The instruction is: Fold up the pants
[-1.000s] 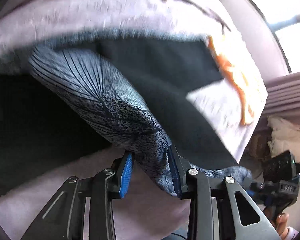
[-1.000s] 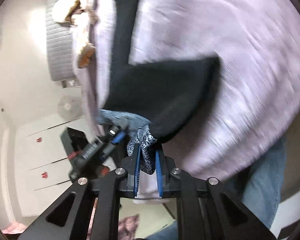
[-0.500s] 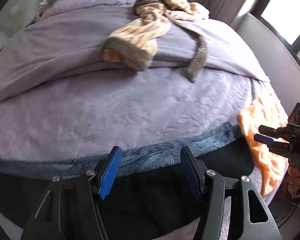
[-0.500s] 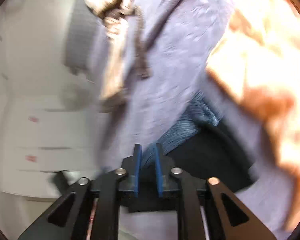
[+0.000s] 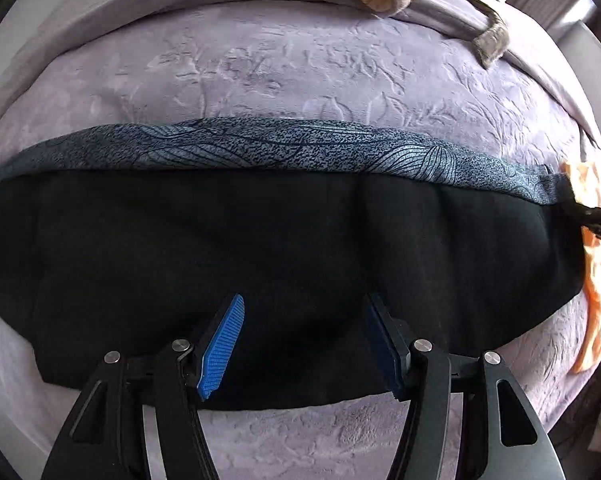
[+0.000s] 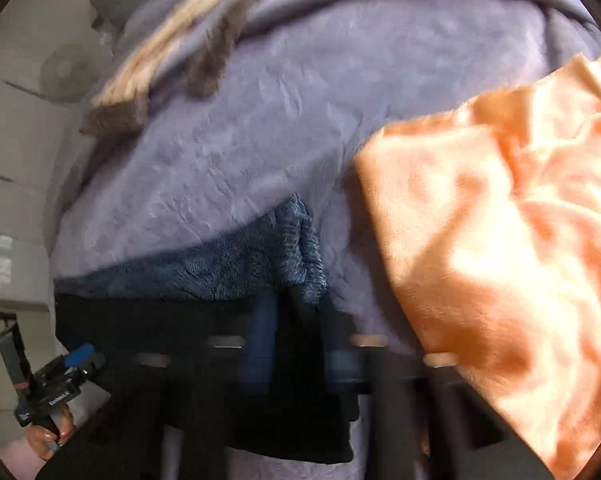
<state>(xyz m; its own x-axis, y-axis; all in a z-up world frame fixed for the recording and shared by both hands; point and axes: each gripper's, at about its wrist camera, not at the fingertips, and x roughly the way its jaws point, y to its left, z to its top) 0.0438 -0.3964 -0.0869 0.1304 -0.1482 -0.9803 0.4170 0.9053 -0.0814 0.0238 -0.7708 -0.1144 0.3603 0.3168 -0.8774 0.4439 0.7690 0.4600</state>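
Two tools are hovering at the pants (image 5: 284, 240), which are lying folded lengthwise across the near part of the bed (image 5: 300, 64), black layer over a patterned blue strip. The left tool (image 5: 304, 340) is standing with fingers wide apart above the black fabric, gripping nothing. The right tool (image 6: 296, 344) is motion-blurred at the pants' end beside an orange cloth (image 6: 500, 248); its state cannot be determined.

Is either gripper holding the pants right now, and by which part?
The left gripper is open over the pants, holding nothing. The right gripper is motion-blurred at the pants' end; whether it grips them cannot be told.
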